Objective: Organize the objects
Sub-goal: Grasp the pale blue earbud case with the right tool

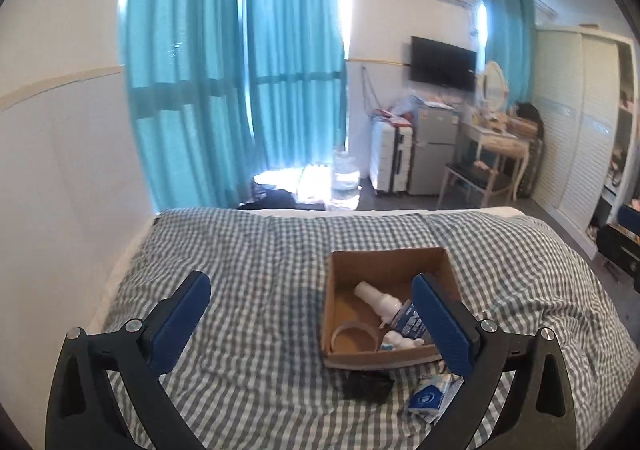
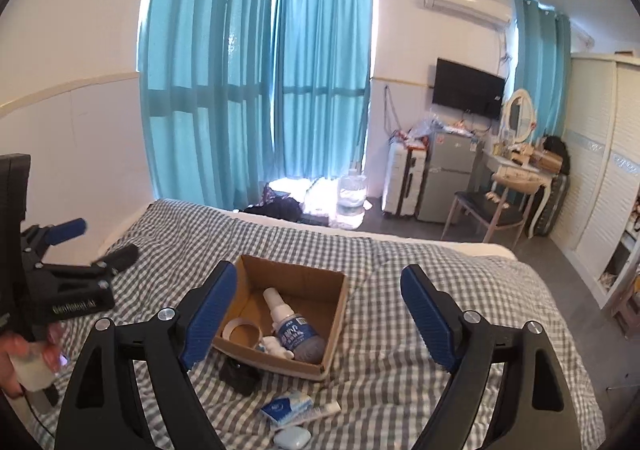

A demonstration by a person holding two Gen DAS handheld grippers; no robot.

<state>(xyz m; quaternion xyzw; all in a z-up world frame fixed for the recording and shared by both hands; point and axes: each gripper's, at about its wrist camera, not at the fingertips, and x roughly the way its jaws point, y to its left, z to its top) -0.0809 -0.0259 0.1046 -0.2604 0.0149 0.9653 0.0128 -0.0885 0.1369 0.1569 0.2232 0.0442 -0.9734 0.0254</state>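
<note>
Grippers first: left gripper [image 1: 310,316] w/ black arms and blue pads hangs above the bed, fingers spread wide, nothing between them. Right gripper [image 2: 318,308], same build, also spread wide and empty; its left pad overlaps the near-left corner of the brown open-top cardboard box [image 2: 334,324] in the right wrist view.

Landmark = that box, sitting on the grey-and-white checked bedspread [image 2: 384,334]. Nearest to the cameras, in front of the box: small pale-blue rounded case [image 2: 292,438], then a blue-and-white tissue pack [image 2: 286,406] w/ a thin white tube [image 2: 320,410] just beside it. Closer to the box, touching or nearly touching its front wall, a black crumpled item [image 2: 239,372]; can't tell what it is.

Inside the box: white spray bottle w/ blue label [image 2: 286,320] lying on its side, clear tape roll [image 2: 241,330] left of it, small white figure-like piece [image 2: 276,346] at the front, grey rounded item [image 2: 310,348] front-right corner.

Left of the box in the right wrist view, the left gripper shows side-on, held by a hand [image 2: 24,364].

Beyond the box, past the bed's far edge: large clear water jug [image 2: 352,193] on the floor, teal curtains [image 2: 256,73], white suitcase [image 2: 404,181], small grey fridge [image 2: 450,175], dark chair [image 2: 488,215], white dressing table w/ oval mirror [image 2: 520,169], wall-mounted black TV [image 2: 468,87], white AC unit [image 2: 466,1] high up.
</note>
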